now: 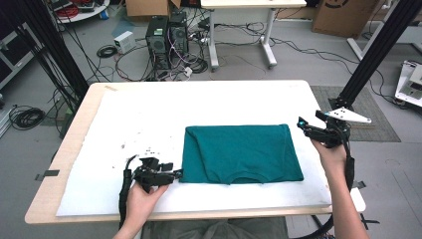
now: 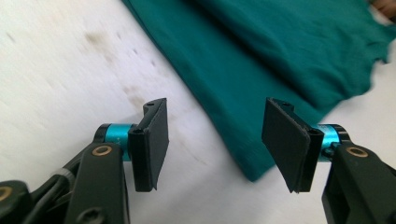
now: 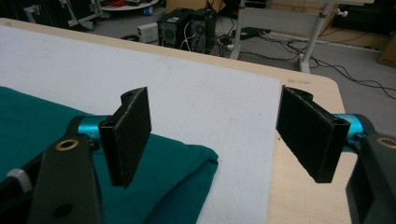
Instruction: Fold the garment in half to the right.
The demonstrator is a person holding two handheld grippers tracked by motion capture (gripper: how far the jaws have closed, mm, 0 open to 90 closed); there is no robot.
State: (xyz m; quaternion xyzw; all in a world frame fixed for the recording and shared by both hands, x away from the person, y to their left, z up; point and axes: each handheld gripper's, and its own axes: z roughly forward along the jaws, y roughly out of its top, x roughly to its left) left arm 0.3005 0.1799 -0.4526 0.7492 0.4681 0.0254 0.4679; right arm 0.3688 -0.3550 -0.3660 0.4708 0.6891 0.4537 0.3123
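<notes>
1. A green shirt [image 1: 242,153] lies folded flat on a white sheet [image 1: 149,114]. It sits a bit to the right of the middle of the table [image 1: 74,149], closer to the near edge.
2. The neck hole of the shirt is at its 6 o'clock side, facing the person.
3. The left gripper [image 1: 175,174] rests low at the shirt's 8 o'clock corner. Its tips are just beside that corner, and I cannot tell if they touch it.
4. In the left gripper view, the two black jaws stand wide apart with nothing between them. The corner of the shirt [image 2: 280,70] pokes into the gap from 1 o'clock.
5. The left hand [image 1: 142,196] holds that gripper from below, at 6 o'clock of it.
6. The right gripper [image 1: 301,123] hangs near the shirt's 2 o'clock corner, just off the cloth and above the edge of the table.
7. In the right gripper view, its jaws are spread wide too and hold nothing. The folded corner of the shirt [image 3: 177,168] lies under the left jaw, at 7 o'clock.
8. The right hand [image 1: 331,154] holds that gripper past the right side of the shirt.
9. Small dark spots [image 1: 144,148] mark the sheet at 12 o'clock of the left gripper.
10. Past the table, at 12 o'clock, two black computers [image 1: 166,35] stand on the floor with many wires.
</notes>
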